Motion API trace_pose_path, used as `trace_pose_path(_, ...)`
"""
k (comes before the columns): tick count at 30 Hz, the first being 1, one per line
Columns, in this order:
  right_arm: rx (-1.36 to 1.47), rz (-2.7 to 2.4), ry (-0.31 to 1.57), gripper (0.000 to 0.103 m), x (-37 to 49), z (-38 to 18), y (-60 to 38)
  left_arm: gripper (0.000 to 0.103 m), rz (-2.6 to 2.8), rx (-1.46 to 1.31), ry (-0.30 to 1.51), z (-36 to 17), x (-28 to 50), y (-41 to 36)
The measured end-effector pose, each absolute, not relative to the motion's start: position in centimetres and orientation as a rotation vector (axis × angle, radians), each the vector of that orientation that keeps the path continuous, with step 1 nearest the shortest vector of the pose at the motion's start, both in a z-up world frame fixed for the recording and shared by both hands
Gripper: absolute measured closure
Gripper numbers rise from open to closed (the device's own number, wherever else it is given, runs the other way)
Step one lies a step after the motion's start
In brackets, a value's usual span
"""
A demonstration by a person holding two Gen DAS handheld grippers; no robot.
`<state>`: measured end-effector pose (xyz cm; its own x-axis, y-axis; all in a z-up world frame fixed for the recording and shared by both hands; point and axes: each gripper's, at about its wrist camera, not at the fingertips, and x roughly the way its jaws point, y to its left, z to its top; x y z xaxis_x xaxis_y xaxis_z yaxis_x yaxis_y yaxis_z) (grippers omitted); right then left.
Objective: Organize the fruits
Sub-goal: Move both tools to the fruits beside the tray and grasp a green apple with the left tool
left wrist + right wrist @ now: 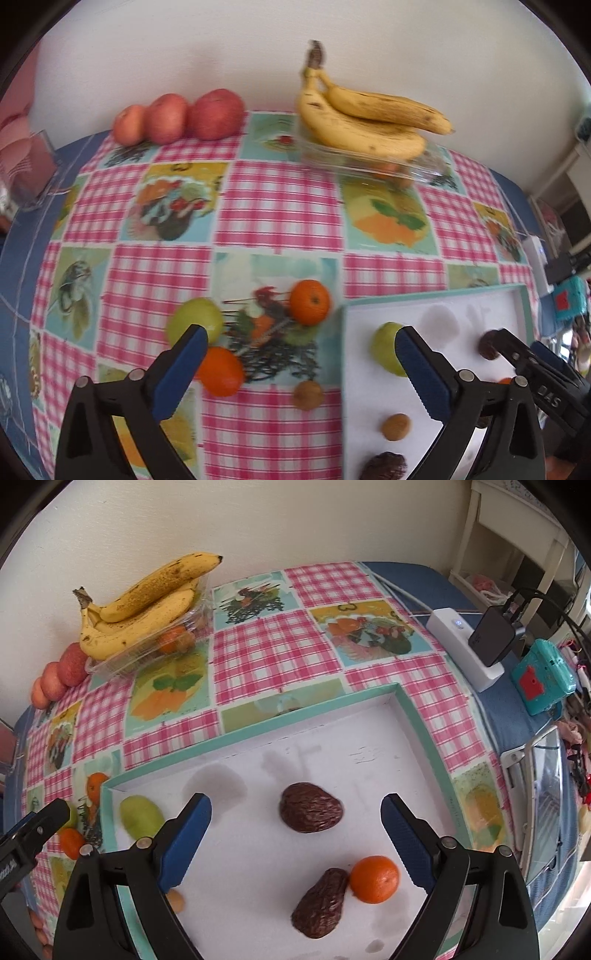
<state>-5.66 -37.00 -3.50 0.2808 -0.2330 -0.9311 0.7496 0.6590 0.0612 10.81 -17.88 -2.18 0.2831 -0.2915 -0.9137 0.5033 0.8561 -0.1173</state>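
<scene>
Orange and round, a mandarin point(309, 302) lies on the checked surface point(277, 206) at twelve o'clock from the wide, empty left tongs point(301, 349). Right tongs point(295, 821), also wide, flank a wrinkled brown fruit point(311, 807) in the white tray point(406, 705).

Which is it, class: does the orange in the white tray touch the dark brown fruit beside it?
Touching. In the right wrist view the orange presses against the upper end of the dark brown fruit, with no white tray floor visible between them.
</scene>
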Motion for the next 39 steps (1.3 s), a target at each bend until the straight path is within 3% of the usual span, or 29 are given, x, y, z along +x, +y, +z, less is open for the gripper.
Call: trace_pose_path(39, 0.399, -0.456, 1.082, 0.01, 2.5, -0.3, -26.5, 0.0, -0.202, -0.061, 1.068, 1.8, 17.9, -1.0)
